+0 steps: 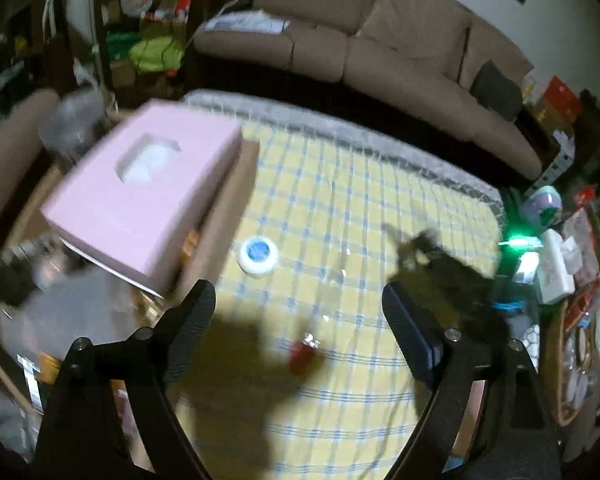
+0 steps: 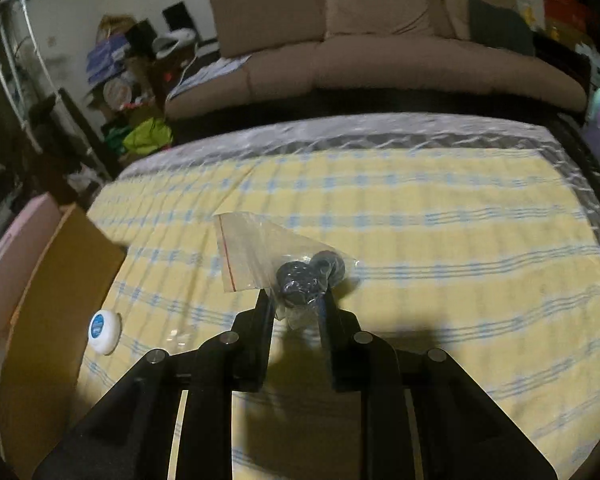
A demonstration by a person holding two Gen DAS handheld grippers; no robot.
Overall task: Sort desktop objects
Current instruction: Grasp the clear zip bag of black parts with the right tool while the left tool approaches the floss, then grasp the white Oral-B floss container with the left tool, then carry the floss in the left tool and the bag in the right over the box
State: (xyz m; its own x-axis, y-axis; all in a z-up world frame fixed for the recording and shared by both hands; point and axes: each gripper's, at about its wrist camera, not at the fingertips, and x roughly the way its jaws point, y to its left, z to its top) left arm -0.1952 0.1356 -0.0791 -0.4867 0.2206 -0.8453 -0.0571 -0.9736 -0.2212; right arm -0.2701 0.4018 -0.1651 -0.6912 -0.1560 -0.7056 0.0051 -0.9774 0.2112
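Here my right claw [image 2: 294,300] is clamped on a clear zip-top plastic bag [image 2: 260,252] with dark round parts inside, lifted above the yellow and blue checked tablecloth [image 2: 440,220]. My left claw [image 1: 298,300] hangs spread wide and empty over that cloth, above a small red object [image 1: 302,356]. A white round tub with a blue label [image 1: 257,255] lies just beside the brown cardboard box [image 1: 224,216], where a pink tissue box [image 1: 140,188] sits.

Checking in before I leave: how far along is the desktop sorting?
Done: the pink tissue box and other items already sit in the cardboard box. In hand: the right gripper is shut on a zip bag of dark parts. Left: the white round container and small red object; the left gripper is open.
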